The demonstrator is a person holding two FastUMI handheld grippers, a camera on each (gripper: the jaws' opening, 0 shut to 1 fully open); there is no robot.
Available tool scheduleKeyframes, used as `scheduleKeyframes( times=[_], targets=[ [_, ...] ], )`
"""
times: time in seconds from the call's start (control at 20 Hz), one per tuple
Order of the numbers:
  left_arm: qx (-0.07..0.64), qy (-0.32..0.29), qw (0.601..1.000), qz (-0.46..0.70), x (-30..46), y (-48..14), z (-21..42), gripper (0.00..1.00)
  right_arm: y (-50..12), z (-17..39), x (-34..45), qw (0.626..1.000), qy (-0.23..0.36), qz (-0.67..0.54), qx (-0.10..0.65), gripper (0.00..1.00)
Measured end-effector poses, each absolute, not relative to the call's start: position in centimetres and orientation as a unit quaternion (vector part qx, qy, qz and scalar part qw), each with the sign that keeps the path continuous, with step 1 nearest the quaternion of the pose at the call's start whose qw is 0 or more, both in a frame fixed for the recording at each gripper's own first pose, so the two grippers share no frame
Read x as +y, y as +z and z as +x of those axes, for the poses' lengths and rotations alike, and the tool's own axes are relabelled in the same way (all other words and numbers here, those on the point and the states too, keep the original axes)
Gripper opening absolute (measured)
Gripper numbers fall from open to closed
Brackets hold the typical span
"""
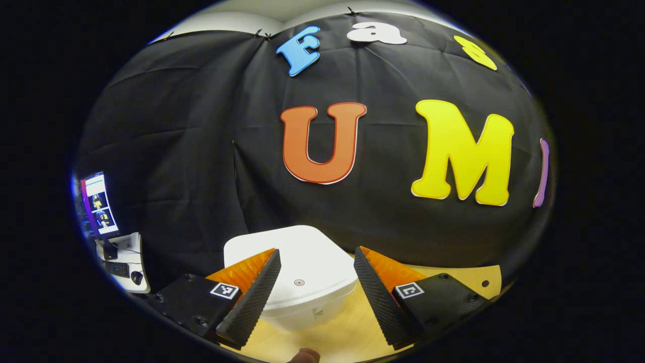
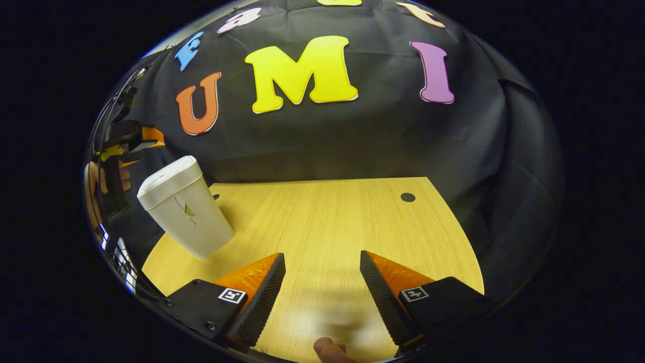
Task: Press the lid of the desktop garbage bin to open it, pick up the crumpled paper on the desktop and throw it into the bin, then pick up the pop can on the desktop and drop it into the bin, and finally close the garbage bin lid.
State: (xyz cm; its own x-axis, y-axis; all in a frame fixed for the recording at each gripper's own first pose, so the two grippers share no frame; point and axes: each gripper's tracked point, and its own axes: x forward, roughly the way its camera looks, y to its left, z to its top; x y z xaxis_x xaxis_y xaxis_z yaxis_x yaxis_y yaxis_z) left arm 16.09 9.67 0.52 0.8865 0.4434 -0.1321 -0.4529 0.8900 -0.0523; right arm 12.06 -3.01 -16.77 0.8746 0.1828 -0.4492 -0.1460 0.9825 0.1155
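Left tool (image 1: 315,282) spread wide, nothing gripped, hovering just above the garbage bin (image 1: 302,277) with ribbed, wedge-shaped fingers (image 1: 254,300) framing the lid on either side, no contact visible. Fingertip of the holding hand (image 1: 305,356) peeking in at the bottom edge. Lid down and shut: smooth, white, rounded-square plastic with a small round mark near its front edge. Bin standing on a pale wood-grain worktop (image 1: 347,333), close to the black cloth wall. Far off to the left, a lit monitor (image 1: 99,204) over a small white desk (image 1: 126,262) with keyboard and mouse. Over to the right gripper view: right tool (image 2: 322,285) also wide open and empty, held low over bare worktop (image 2: 327,222), pointing toward the back wall, a fingertip (image 2: 330,349) showing at the lower edge. Same textured wedge fingers (image 2: 262,302), a square marker tag on each block. Bin (image 2: 184,212) well off to the left here, tall tapered white body, long axis upright though leaning in the fisheye, lid on top closed. Left tool (image 2: 126,141) just above and beside it, its holder's hand (image 2: 95,189) at the edge. Small dark round hole (image 2: 407,197) in the worktop near the back right corner.
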Motion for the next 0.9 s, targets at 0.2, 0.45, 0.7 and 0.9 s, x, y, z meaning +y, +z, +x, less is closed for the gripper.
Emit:
scheduleKeyframes(
  times=[0.2,0.45,0.7,0.9],
  targets=[
    [0.045,0.174,0.983,-0.025,5.8,1.2,13.1,0.96,-14.6,11.3,-3.1,0.976,0.057,0.037,0.208,0.95],
    [0.047,0.108,0.993,-0.027,2.2,-0.1,8.5,0.96,-11.8,10.2,-2.7,0.983,0.021,0.050,0.176,0.95],
    [0.047,0.068,0.997,0.007,2.0,-1.6,6.4,0.96,-9.9,8.4,-1.7,0.986,-0.002,0.056,0.155,0.95],
    [0.044,0.050,0.998,0.018,2.3,-2.2,6.0,0.96,-9.0,7.4,-1.1,0.988,-0.020,0.052,0.144,0.95]
  ],
)
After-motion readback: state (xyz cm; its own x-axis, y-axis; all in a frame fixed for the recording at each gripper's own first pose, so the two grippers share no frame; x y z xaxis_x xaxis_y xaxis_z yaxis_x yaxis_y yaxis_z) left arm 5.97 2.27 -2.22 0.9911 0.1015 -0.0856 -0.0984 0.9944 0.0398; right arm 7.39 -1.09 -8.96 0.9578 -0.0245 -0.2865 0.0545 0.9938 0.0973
